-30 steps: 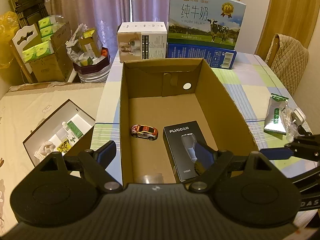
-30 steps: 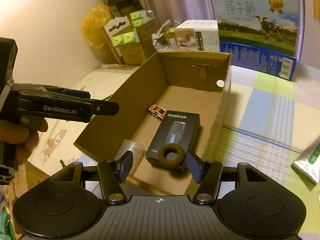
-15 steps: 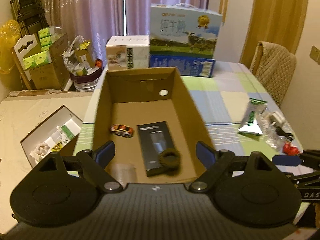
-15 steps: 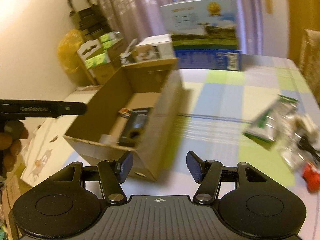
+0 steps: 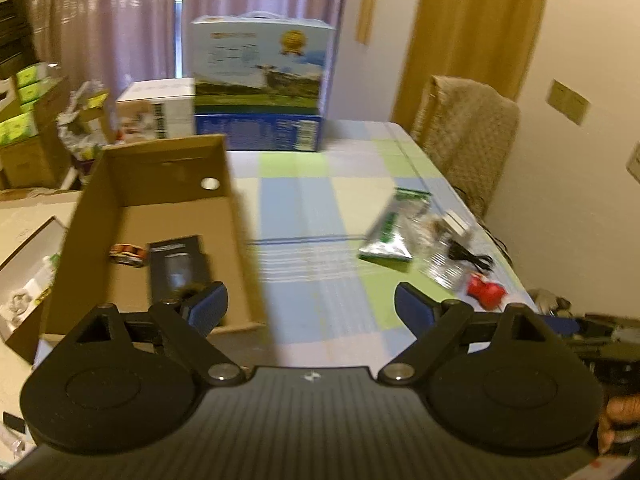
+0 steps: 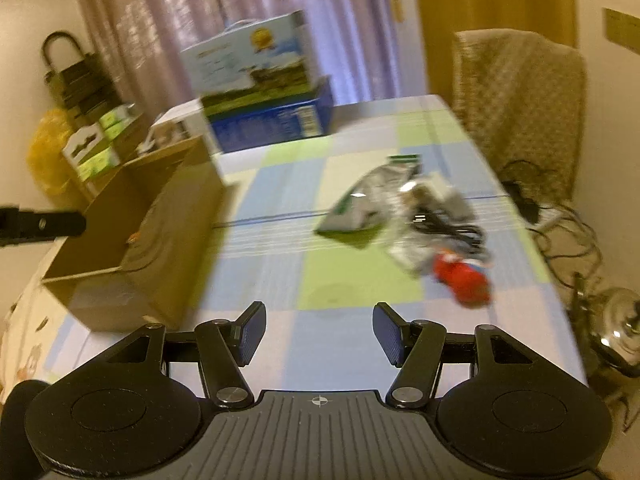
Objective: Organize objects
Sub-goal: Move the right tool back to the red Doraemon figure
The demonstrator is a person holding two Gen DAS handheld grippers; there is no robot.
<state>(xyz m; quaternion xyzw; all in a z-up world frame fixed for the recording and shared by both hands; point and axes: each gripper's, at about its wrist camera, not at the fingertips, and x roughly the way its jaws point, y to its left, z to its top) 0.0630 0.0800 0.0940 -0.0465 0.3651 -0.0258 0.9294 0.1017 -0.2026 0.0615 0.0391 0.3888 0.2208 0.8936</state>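
The left claw [image 5: 310, 302] and right claw [image 6: 318, 334], both wide and empty, face the bench [image 6: 340, 336], where, past the cardboard box [image 6: 132, 240] at left, the foil pouch [image 6: 360, 208], cable bag [image 6: 436, 232] and red item [image 6: 464, 278] lie clustered at right, so centre one item between the pads before closing.
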